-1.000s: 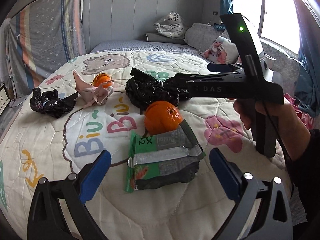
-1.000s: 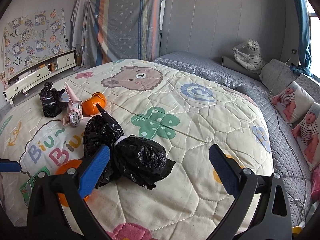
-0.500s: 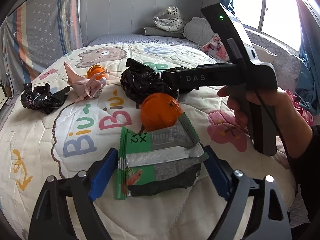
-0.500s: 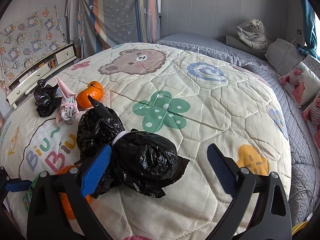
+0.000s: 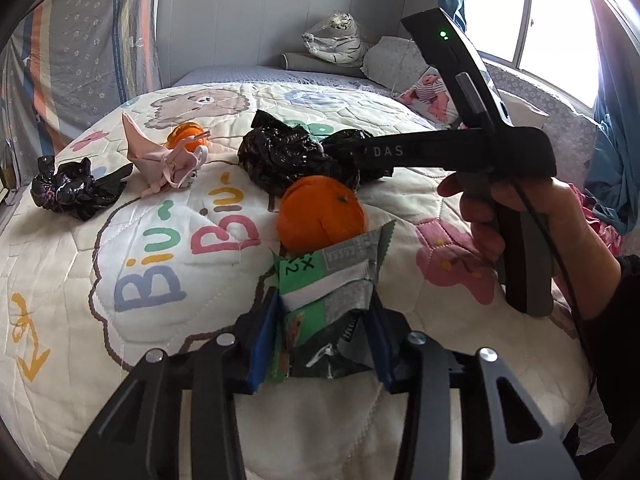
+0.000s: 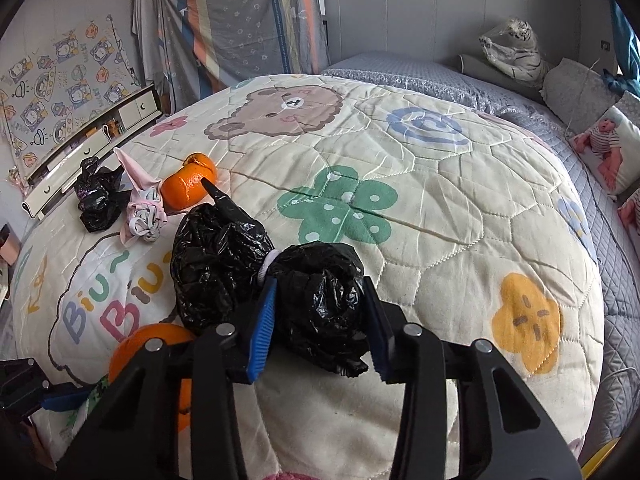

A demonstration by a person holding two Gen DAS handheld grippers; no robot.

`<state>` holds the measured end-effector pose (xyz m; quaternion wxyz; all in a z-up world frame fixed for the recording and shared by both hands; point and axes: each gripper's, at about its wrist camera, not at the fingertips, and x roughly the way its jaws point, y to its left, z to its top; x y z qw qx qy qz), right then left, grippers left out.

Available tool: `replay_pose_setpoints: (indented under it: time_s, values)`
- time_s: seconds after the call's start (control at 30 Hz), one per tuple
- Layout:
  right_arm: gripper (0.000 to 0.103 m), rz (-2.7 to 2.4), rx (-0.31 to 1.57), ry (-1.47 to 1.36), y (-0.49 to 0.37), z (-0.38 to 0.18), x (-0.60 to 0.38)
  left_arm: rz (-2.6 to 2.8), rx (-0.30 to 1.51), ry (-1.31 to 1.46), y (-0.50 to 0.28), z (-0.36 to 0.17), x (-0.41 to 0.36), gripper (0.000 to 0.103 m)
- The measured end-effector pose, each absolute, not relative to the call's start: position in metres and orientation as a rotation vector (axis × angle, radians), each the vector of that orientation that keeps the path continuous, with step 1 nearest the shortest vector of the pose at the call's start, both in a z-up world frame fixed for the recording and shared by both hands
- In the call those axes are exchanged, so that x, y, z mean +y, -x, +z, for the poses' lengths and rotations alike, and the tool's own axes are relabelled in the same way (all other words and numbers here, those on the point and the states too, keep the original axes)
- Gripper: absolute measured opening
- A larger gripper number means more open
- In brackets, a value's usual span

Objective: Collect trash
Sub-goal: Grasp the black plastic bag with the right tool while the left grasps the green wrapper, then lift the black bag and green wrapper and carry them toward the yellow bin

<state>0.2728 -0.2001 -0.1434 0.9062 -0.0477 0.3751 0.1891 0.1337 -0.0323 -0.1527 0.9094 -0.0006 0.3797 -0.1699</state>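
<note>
My left gripper (image 5: 324, 332) is shut on a green and silver snack wrapper (image 5: 328, 284) that lies on the quilt in front of an orange (image 5: 320, 216). My right gripper (image 6: 320, 320) is shut on the near lobe of a large black plastic bag (image 6: 316, 300) tied with a white band. The bag also shows in the left wrist view (image 5: 284, 156), behind the orange. A smaller black bag (image 5: 68, 188), a knotted pink bag (image 5: 168, 156) and a second orange (image 5: 188, 136) lie further left.
Everything lies on a cream cartoon quilt (image 6: 440, 208) over a bed. A plush tiger (image 6: 512, 48) and baby-print pillows (image 6: 608, 148) sit at the head. A low drawer unit (image 6: 88, 140) stands off the left side. The right hand (image 5: 520, 216) holds its gripper's handle.
Both grippers moved forward and closed: the left onto the snack wrapper, the right onto the large black bag. Both were open a second ago.
</note>
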Motion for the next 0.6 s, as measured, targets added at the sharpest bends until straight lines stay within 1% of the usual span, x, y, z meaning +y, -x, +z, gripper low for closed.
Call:
replay_pose_setpoints:
  time_s: [0.13,0.2,0.23,0.27,0.5,0.57,0.6]
  values:
    - [0.026,0.394,0.767,0.078,-0.272,-0.142,-0.203,-0.355,0.778,0.009,-0.132,-0.153,-0.032,0.034]
    - [0.024,0.396,0.761,0.069,-0.272,-0.14,-0.204,-0.362,0.777,0.01,-0.131,-0.153,-0.031,0.028]
    - [0.022,0.391,0.758,0.067,-0.272,-0.14,-0.205,-0.358,0.775,0.01,-0.13,-0.153,-0.03,0.021]
    - [0.021,0.389,0.753,0.065,-0.271,-0.139,-0.206,-0.357,0.773,0.008,-0.13,-0.153,-0.03,0.018]
    - [0.02,0.384,0.698,0.053,-0.263,-0.127,-0.21,-0.377,0.751,0.028,-0.123,-0.147,-0.024,0.01]
    - [0.02,0.381,0.687,0.051,-0.261,-0.124,-0.211,-0.375,0.735,0.015,-0.12,-0.144,-0.023,0.003]
    - [0.02,0.379,0.684,0.048,-0.26,-0.122,-0.212,-0.378,0.728,0.018,-0.118,-0.143,-0.022,0.003]
